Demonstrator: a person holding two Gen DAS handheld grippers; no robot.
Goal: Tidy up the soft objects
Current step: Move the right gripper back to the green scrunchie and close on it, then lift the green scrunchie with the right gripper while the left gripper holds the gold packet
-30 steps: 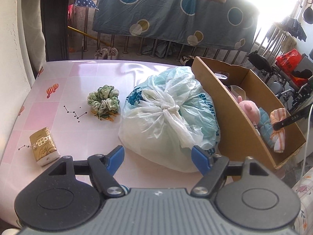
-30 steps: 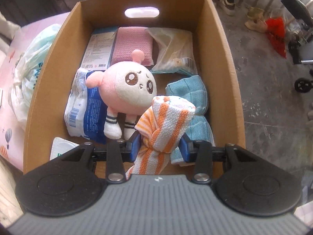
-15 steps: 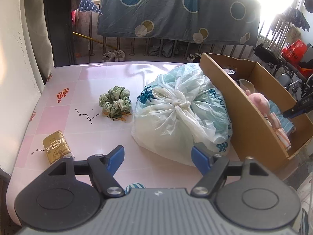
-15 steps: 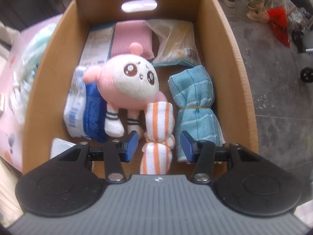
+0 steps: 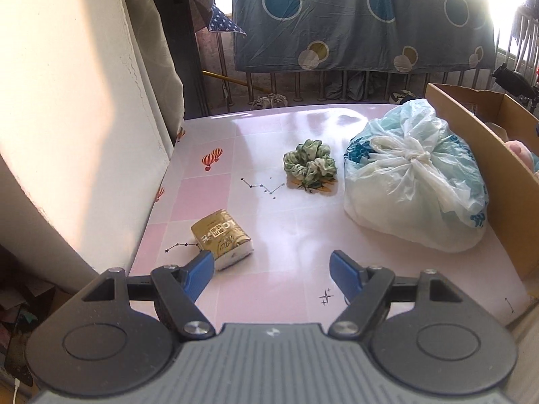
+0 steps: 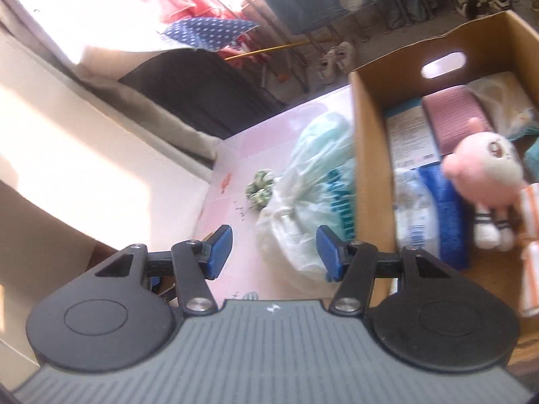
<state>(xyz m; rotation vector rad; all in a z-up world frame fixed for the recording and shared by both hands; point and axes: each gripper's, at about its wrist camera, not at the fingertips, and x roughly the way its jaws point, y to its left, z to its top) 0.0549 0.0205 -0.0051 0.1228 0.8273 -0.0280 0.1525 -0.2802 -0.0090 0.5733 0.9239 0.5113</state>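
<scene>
My left gripper (image 5: 273, 271) hangs open over the pink table (image 5: 296, 282), with nothing between its jaws. A gold tissue pack (image 5: 222, 237) lies just beyond its left fingertip. Farther off sit a green scrunchie (image 5: 309, 163) and a knotted white plastic bag (image 5: 414, 175). My right gripper (image 6: 274, 250) is empty, its jaws opening, above the table's near edge and aimed at the plastic bag (image 6: 313, 202). To its right stands the cardboard box (image 6: 370, 175), holding a pink plush toy (image 6: 485, 171), an orange-striped towel (image 6: 530, 269) and packets.
A cream wall panel (image 5: 77, 118) borders the table on the left. A railing with a hanging blue dotted sheet (image 5: 363, 17) stands behind the table. The cardboard box (image 5: 478, 134) closes off the table's right side.
The right gripper let go of the orange-striped towel in the box, opened wider and swung left toward the table. The left gripper's view swung left, from the plastic bag toward the tissue pack.
</scene>
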